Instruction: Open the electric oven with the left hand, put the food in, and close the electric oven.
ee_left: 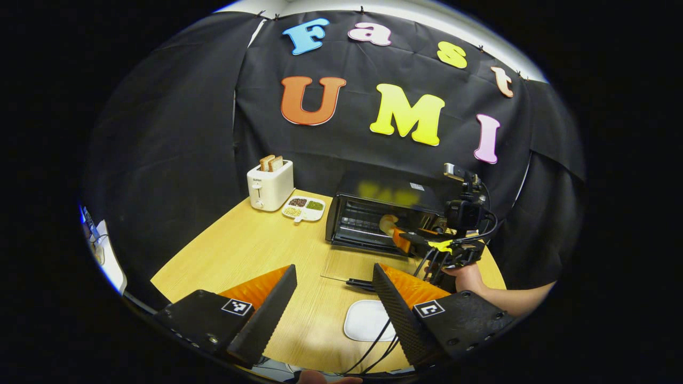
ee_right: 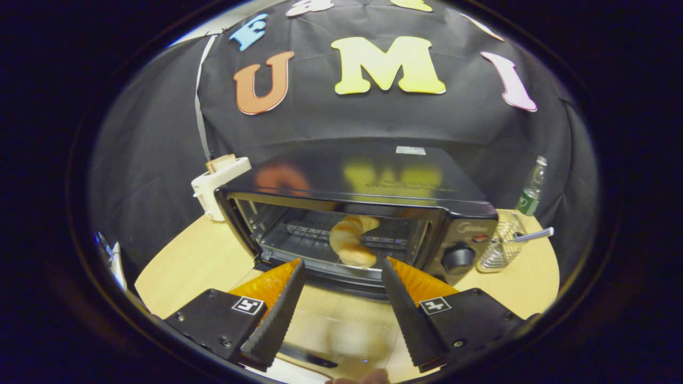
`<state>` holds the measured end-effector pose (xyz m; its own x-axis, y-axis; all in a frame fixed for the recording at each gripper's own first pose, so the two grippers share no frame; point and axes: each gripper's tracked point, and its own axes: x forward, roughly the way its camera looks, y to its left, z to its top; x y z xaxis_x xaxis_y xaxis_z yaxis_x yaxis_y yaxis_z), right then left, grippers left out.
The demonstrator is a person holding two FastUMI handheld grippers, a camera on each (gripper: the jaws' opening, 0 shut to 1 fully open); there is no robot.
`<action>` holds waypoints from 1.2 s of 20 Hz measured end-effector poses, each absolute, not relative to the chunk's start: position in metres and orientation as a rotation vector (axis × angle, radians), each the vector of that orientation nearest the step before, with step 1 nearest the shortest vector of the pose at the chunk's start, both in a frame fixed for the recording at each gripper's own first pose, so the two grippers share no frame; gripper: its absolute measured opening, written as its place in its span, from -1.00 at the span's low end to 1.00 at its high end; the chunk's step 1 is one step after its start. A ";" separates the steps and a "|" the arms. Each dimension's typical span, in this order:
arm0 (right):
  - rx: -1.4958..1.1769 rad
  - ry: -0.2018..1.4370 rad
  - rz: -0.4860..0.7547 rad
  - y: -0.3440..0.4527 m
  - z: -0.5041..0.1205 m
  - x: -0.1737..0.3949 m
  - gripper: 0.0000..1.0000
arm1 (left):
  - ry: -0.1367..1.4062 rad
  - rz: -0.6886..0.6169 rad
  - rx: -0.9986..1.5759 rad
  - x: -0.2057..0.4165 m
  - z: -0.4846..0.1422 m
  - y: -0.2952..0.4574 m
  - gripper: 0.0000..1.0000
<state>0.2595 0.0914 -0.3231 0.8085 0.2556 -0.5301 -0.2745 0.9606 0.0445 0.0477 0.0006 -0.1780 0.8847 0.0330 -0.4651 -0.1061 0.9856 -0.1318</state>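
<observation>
Right gripper (ee_right: 339,266) jaws spread, empty, before open electric oven (ee_right: 352,213); croissant (ee_right: 349,240) on rack; placing step done, so left gripper (ee_left: 333,277), also open, must lift door (ee_left: 368,264).

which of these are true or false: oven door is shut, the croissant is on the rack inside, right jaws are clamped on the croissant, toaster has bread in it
1. The oven door is shut. False: it lies folded down, open.
2. The croissant sits on the rack inside. True.
3. The right gripper is clamped on the croissant. False: its jaws stand apart, empty, in front of the oven.
4. The toaster holds bread. True.
5. The left gripper holds the door handle. False: it is open above the table.
</observation>
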 end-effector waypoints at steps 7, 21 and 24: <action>-0.020 0.506 0.187 0.070 -0.270 0.183 0.83 | 0.515 -0.029 -0.162 0.041 -0.198 0.012 0.89; -0.028 0.402 0.026 0.010 -0.183 0.074 0.93 | 0.772 -0.215 -0.209 0.065 -0.277 -0.041 0.89; -0.024 0.417 -0.007 -0.009 -0.178 0.056 0.95 | 0.812 -0.256 -0.203 0.080 -0.291 -0.063 0.89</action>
<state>0.0557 -0.0085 -0.1781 0.9144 -0.0115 -0.4047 0.0017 0.9997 -0.0246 0.0798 -0.0626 -0.2910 0.6603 -0.3022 -0.6875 0.1477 0.9498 -0.2757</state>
